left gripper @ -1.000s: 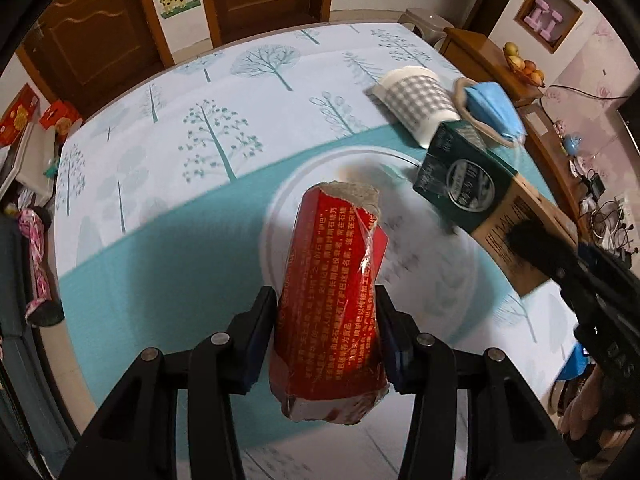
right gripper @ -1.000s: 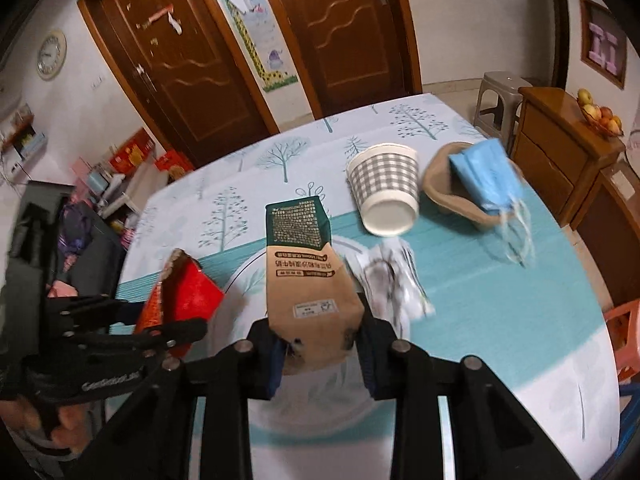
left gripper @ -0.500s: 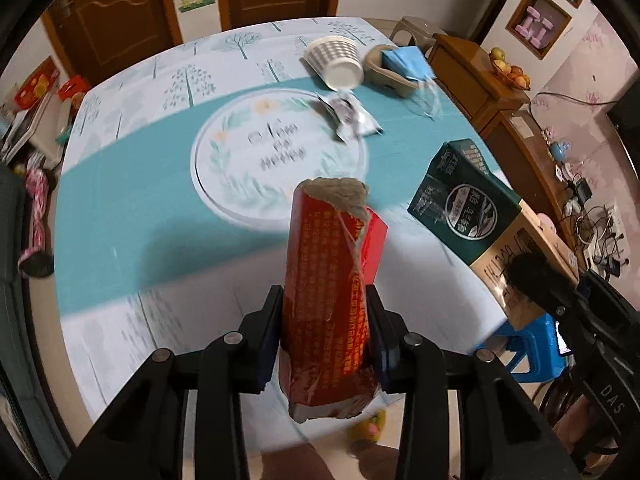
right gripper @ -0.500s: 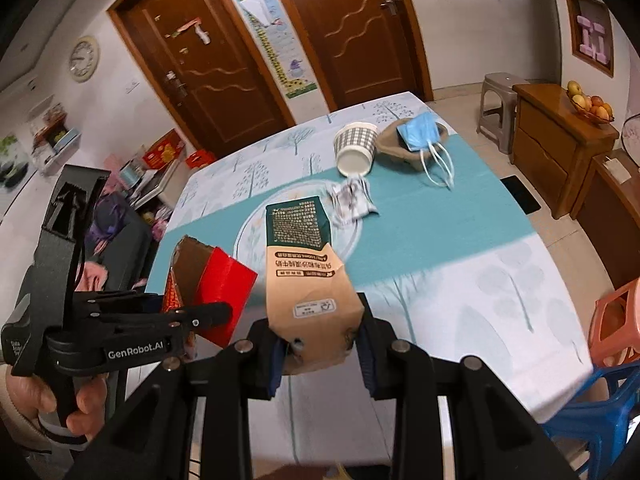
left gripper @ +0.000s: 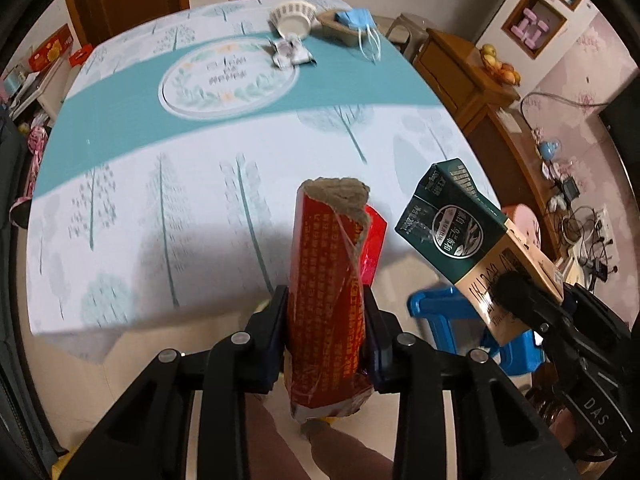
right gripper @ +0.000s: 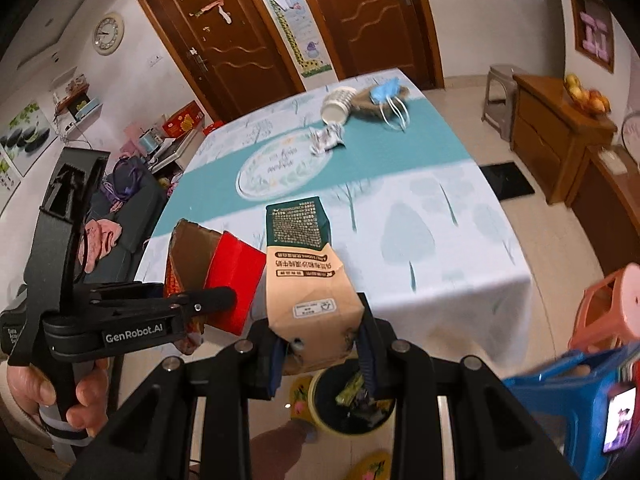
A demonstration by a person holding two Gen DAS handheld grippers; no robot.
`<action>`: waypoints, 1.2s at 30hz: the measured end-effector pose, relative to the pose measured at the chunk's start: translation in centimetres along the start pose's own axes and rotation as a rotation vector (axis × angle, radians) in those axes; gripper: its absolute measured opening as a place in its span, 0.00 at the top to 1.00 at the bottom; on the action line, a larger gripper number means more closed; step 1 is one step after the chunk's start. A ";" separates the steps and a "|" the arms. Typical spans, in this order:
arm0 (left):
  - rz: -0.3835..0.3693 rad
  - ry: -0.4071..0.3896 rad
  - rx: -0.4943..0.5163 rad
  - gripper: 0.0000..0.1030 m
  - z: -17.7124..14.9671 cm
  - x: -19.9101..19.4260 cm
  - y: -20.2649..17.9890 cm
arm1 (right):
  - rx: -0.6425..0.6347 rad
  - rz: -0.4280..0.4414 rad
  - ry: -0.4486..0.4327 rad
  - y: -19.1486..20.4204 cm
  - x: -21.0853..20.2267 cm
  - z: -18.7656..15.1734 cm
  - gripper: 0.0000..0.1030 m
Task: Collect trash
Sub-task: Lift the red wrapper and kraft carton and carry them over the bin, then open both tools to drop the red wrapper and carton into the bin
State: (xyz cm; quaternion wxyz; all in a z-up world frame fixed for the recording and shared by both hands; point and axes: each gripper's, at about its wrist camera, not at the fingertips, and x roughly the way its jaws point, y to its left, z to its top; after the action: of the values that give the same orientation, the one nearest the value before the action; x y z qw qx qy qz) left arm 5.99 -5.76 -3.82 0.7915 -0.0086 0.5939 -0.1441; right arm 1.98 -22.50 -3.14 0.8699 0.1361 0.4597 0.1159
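Observation:
My left gripper [left gripper: 325, 332] is shut on a torn red carton [left gripper: 326, 280], held off the table's near edge; the carton also shows in the right wrist view [right gripper: 224, 272]. My right gripper [right gripper: 320, 344] is shut on a green and brown milk carton [right gripper: 308, 272], seen too in the left wrist view [left gripper: 468, 248]. Under the right gripper, on the floor, stands a yellow trash bin [right gripper: 352, 404] with rubbish in it. Far across the table lie a checked paper cup [left gripper: 291, 20], a crumpled wrapper [left gripper: 290, 52] and a blue face mask [left gripper: 354, 20].
The table has a white and teal tree-print cloth [left gripper: 160, 184]. A blue stool [left gripper: 444, 316] and a pink stool [right gripper: 608, 304] stand at the near right. A wooden sideboard [right gripper: 560, 136] with fruit is on the right. Doors are behind.
Both grippers have pulled back from over the table to beyond its near edge, each still holding its carton. The trash bin has come into view below the right gripper.

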 end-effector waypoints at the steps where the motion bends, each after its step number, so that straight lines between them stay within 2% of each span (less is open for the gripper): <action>1: 0.000 0.012 0.005 0.70 -0.6 0.2 -0.3 | 0.010 0.001 0.007 -0.2 0.0 -0.6 0.71; 8: 0.002 0.094 0.045 0.70 -3.7 3.2 -1.5 | 0.082 -0.005 0.071 -1.8 1.2 -5.1 0.71; 15: 0.002 0.149 0.091 0.70 -7.2 9.6 -1.2 | 0.155 -0.034 0.142 -3.4 6.1 -10.0 0.71; 22: 0.020 0.210 0.113 0.70 -10.9 20.1 1.2 | 0.274 -0.084 0.224 -7.2 15.6 -17.2 0.71; 29: 0.029 0.226 0.167 0.65 -13.3 28.9 2.3 | 0.275 -0.131 0.314 -9.2 25.2 -23.0 0.70; 35: 0.067 0.231 0.181 0.53 -14.6 33.7 3.4 | 0.295 -0.113 0.350 -10.4 30.9 -25.2 0.70; 36: 0.077 0.231 0.177 0.47 -14.8 34.0 3.4 | 0.303 -0.115 0.348 -10.6 31.3 -25.3 0.70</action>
State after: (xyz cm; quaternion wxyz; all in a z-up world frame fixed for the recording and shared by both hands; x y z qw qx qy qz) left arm 1.42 -8.29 -40.71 0.7205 0.1006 0.6658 -0.1656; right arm -1.01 -18.96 -44.46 0.7522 0.2165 0.6220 0.0174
